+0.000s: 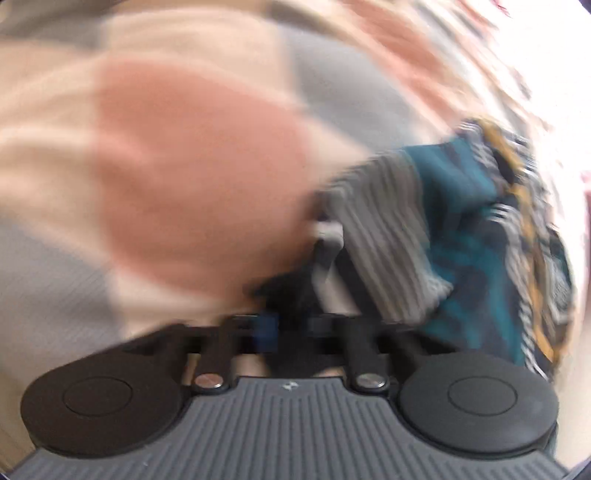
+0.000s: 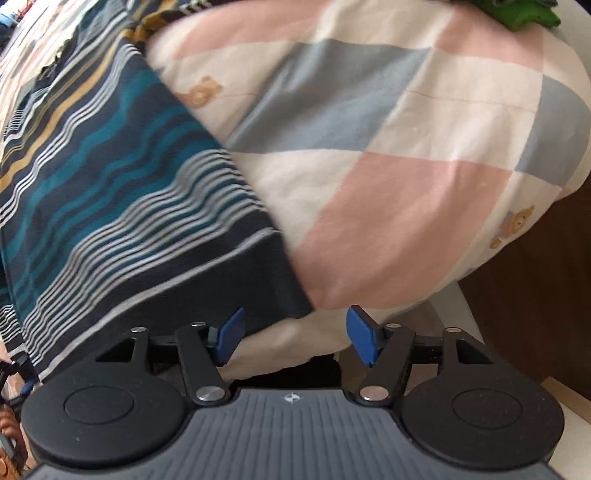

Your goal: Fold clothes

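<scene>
Jaws apart on right gripper [image 2: 295,338]; left view blurred.

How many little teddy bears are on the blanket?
2 show in the right wrist view: one teddy bear beside the striped shirt, another near the blanket's right edge. More may be hidden.

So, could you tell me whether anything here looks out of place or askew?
The striped garment lies at a slant on the checked quilt, its dark hem corner hanging over the bed edge near the open right gripper. A green item sits far back. The left wrist view is too blurred to judge.
</scene>
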`<move>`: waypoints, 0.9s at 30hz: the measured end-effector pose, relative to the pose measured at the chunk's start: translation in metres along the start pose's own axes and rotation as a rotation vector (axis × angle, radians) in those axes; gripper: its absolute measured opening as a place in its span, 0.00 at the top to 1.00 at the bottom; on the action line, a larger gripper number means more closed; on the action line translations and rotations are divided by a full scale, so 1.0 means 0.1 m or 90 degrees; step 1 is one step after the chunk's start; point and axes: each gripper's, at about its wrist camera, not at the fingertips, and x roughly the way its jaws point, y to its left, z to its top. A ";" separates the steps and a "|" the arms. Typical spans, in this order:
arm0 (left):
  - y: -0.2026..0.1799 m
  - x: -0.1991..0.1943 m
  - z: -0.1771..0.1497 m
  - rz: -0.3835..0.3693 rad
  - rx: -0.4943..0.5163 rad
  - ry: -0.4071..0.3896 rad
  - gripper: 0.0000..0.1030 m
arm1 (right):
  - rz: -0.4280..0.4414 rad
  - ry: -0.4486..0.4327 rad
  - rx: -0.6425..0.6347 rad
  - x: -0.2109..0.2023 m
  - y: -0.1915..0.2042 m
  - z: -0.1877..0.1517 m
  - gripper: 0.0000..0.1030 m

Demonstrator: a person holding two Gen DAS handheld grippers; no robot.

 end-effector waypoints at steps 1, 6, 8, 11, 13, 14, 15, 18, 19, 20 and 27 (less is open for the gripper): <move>-0.10 -0.10 0.08 0.002 0.046 -0.020 0.95 | -0.001 -0.003 -0.001 -0.01 0.04 0.01 0.37; -0.33 -0.90 0.86 -0.045 0.137 -0.166 0.95 | 0.006 -0.029 0.008 -0.02 0.23 0.10 0.37; -0.40 -1.27 1.31 -0.055 0.164 -0.230 0.95 | 0.013 -0.038 0.009 -0.01 0.35 0.13 0.37; -0.55 -1.75 1.93 -0.042 0.221 -0.315 0.95 | 0.022 -0.047 0.013 0.02 0.51 0.18 0.37; -0.61 -1.96 2.27 -0.019 0.255 -0.348 0.95 | 0.030 -0.051 0.020 0.03 0.60 0.19 0.37; -0.65 -1.98 2.43 -0.003 0.272 -0.355 0.95 | 0.032 -0.053 0.024 0.04 0.64 0.18 0.37; -0.70 -2.00 2.58 0.013 0.288 -0.361 0.95 | 0.034 -0.055 0.028 0.04 0.66 0.18 0.37; -0.77 -1.83 2.94 0.074 0.321 -0.348 0.94 | 0.030 -0.053 0.043 0.06 0.71 0.19 0.37; -0.78 -1.66 3.05 0.101 0.324 -0.333 0.93 | 0.025 -0.051 0.046 0.07 0.72 0.19 0.37; -0.78 -1.45 3.15 0.127 0.327 -0.316 0.93 | 0.021 -0.049 0.046 0.08 0.74 0.19 0.37; -0.15 -0.42 3.03 0.320 0.291 -0.178 0.77 | 0.006 -0.047 0.038 0.08 0.83 0.21 0.31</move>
